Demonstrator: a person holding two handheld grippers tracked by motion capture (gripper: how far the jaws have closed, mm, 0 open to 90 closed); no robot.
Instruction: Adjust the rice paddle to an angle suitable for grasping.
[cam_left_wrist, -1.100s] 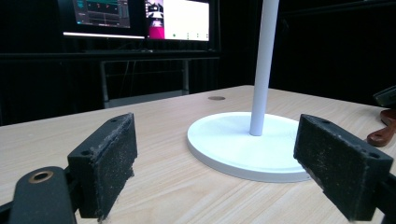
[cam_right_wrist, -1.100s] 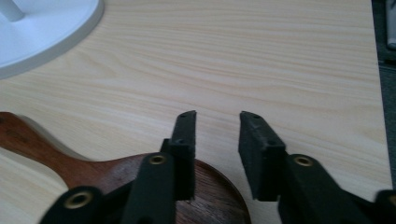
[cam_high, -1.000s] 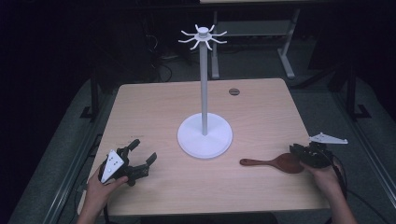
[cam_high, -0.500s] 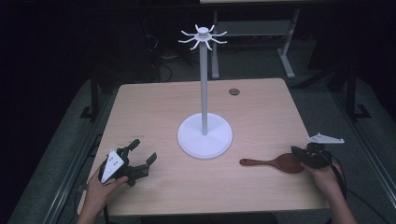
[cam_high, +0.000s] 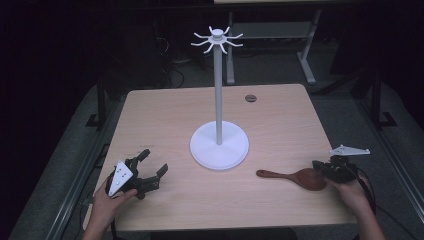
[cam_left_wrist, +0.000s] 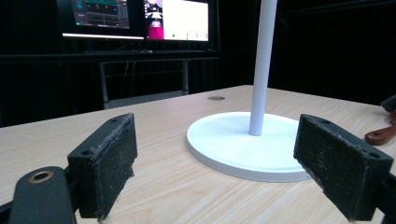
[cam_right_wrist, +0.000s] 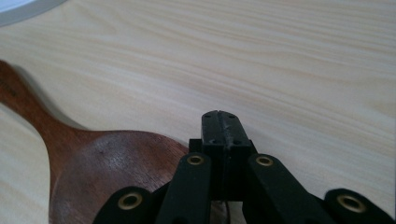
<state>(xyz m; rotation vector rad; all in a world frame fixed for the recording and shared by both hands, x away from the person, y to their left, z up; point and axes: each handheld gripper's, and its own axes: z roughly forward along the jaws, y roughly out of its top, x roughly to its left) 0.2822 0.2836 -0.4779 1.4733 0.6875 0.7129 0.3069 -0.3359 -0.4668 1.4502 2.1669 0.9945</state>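
A white hook stand (cam_high: 219, 145) rises from a round base in the middle of the wooden table (cam_high: 165, 115), with its ring of hooks (cam_high: 217, 40) at the top. A dark wooden spoon (cam_high: 295, 176) lies flat at the front right, handle pointing left. My right gripper (cam_high: 318, 166) is shut, its jaws pressed together at the right edge of the spoon's bowl (cam_right_wrist: 107, 172), with the tips (cam_right_wrist: 222, 123) over bare table. My left gripper (cam_high: 154, 161) rests open at the front left. Between its wide-apart pads (cam_left_wrist: 107, 163) I see the stand's base (cam_left_wrist: 243, 149).
A small round grommet (cam_high: 251, 98) sits in the table's far right part. Behind the table are a metal frame (cam_high: 270, 30) and cables on a dark floor. Lit monitors (cam_left_wrist: 140, 18) stand beyond the far edge. Bare wood lies between both grippers and the stand.
My right gripper has dipped very slightly at the spoon's bowl. The spoon, the stand and my left gripper have stayed where they were.
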